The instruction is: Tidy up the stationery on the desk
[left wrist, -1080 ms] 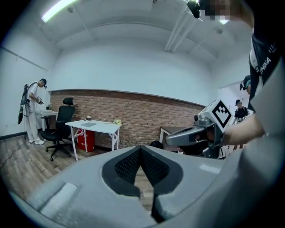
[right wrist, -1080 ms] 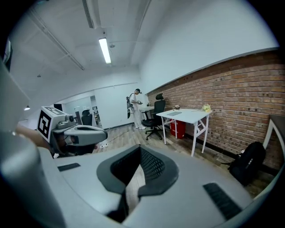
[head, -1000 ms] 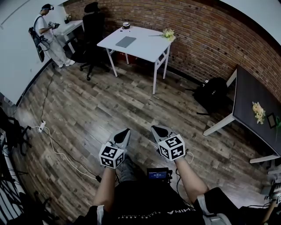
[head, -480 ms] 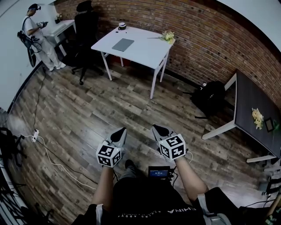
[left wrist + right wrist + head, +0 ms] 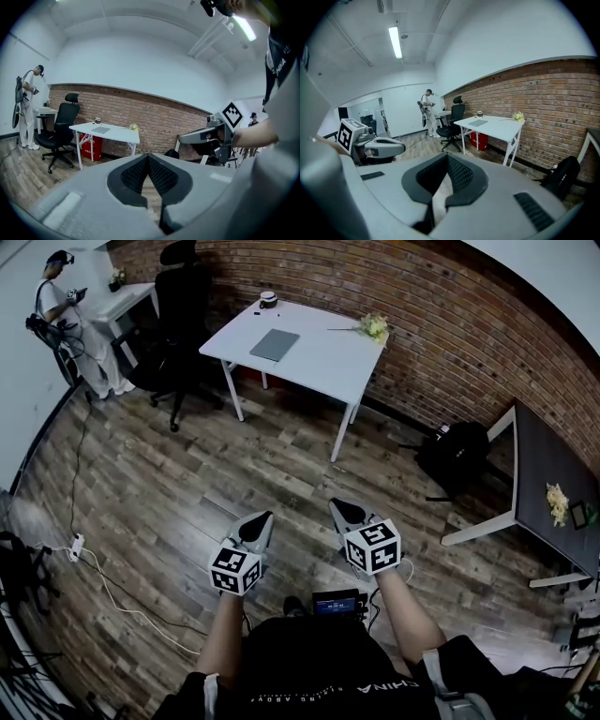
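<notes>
The white desk (image 5: 319,362) stands far ahead against the brick wall. On it lie a grey pad (image 5: 275,344), a small round pot (image 5: 268,300), a thin pen-like stick (image 5: 341,330) and a bunch of pale flowers (image 5: 375,326). My left gripper (image 5: 260,521) and right gripper (image 5: 343,513) are held side by side in front of my waist, above the wooden floor and well short of the desk. Both are shut with nothing between the jaws. The left gripper (image 5: 148,157) sees the desk (image 5: 117,133) at mid-left; the right gripper (image 5: 447,158) sees the desk (image 5: 497,127) ahead to the right.
A black office chair (image 5: 181,306) stands left of the desk, and a person (image 5: 61,306) stands by another white desk (image 5: 122,298) at the back left. A black backpack (image 5: 455,454) lies by the wall beside a dark table (image 5: 553,474). A power strip (image 5: 75,546) with cable lies on the floor at left.
The head view has swung slightly, so the white desk sits a little further right and lower. Both grippers stay shut, side by side in front of me.
</notes>
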Demonstrator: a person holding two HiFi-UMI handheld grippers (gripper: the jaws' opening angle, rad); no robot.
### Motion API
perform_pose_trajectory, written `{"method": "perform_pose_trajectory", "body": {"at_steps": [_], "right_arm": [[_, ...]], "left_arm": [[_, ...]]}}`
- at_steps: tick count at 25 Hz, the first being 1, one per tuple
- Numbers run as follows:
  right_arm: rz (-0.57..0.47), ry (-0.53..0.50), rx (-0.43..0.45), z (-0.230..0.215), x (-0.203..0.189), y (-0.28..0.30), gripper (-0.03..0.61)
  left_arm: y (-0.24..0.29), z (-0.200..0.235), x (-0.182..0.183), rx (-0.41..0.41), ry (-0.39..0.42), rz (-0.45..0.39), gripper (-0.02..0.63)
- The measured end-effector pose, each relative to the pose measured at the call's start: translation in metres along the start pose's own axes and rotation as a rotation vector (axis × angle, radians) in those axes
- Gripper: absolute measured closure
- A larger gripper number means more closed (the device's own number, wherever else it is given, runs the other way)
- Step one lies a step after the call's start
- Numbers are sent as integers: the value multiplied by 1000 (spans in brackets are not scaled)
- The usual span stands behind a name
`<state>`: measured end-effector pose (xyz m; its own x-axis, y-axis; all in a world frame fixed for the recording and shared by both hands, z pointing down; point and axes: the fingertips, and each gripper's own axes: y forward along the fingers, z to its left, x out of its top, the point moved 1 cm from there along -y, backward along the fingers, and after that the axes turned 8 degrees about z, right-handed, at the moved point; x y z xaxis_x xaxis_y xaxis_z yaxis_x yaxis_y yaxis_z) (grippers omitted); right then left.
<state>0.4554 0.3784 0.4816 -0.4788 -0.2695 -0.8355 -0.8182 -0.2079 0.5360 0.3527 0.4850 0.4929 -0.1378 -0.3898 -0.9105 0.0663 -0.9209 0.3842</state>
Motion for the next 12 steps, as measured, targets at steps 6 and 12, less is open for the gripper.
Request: {"method": "perform_pose_trajectory", "body": {"at_steps": [6,12], "right_arm": [[11,-15,8,17,23,35,569],[26,-6,9,8,30,63,569]], "left_arm": [[5,37,6,-15,-10,4,609],[18,59,4,-11,-28,11,609]]}}
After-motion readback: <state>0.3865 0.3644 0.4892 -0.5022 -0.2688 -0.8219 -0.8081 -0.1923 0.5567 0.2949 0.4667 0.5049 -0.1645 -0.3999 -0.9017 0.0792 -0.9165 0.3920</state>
